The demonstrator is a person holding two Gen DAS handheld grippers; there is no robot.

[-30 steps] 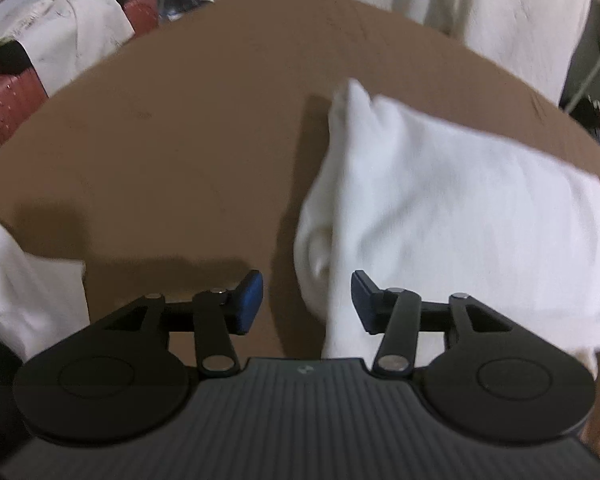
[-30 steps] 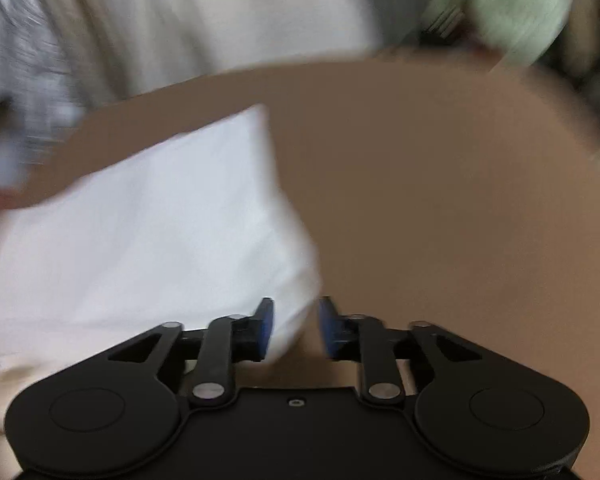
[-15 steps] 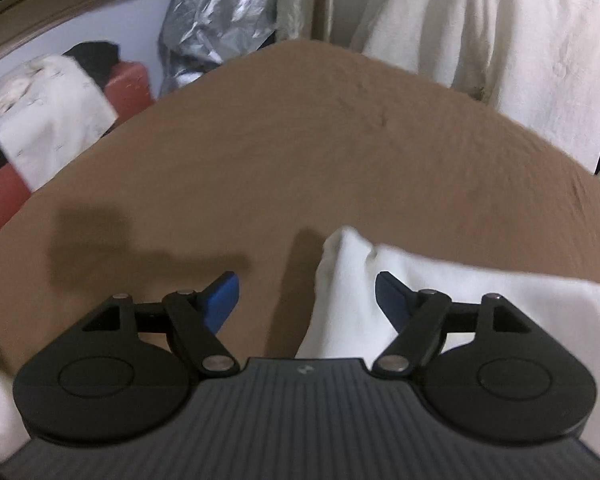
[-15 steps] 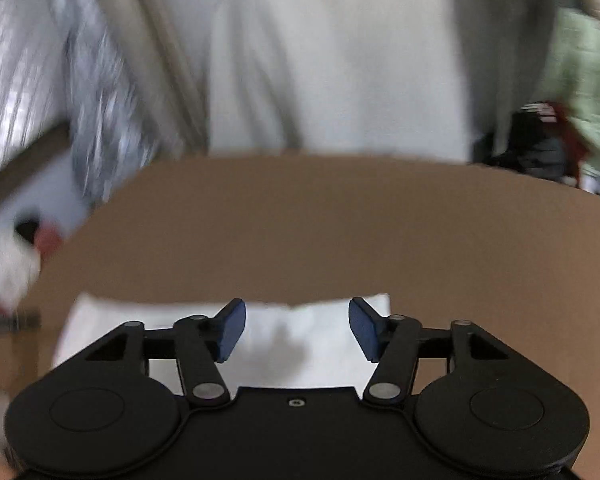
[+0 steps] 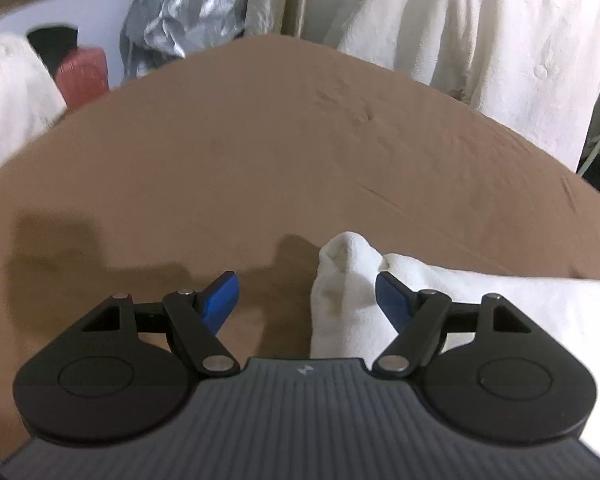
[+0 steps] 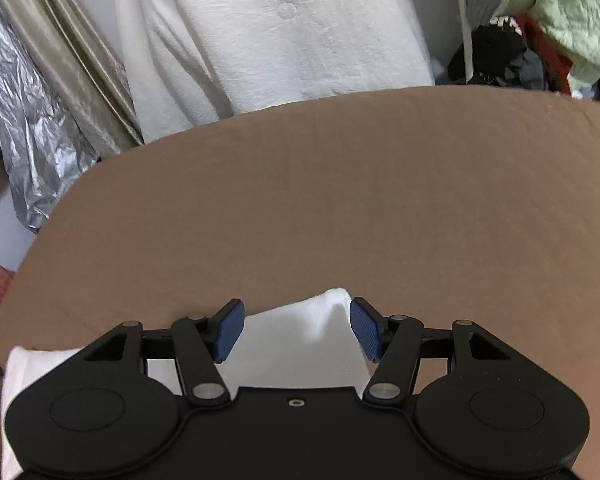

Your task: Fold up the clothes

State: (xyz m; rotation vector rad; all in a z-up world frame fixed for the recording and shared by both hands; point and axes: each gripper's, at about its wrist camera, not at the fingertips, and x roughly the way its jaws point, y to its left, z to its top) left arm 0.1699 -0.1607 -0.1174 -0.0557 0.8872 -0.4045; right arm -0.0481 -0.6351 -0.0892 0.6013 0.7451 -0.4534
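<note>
Left wrist view has my left claw [image 5: 306, 296] spread over one corner of the folded white cloth [image 5: 480, 296] on the brown table [image 5: 260, 140], right claw [image 6: 297, 330] likewise spread over its corner, so I reckon next is pinching both for another fold.

This looks like a bedroom or laundry corner in a home. A brown cloth-covered surface [image 6: 340, 184] fills the foreground, with white garments [image 6: 268, 32] hanging behind it. A silver cover [image 5: 188, 4], a red suitcase [image 5: 85, 76] and a heap of mixed clothes [image 6: 540, 40] crowd the edges.
</note>
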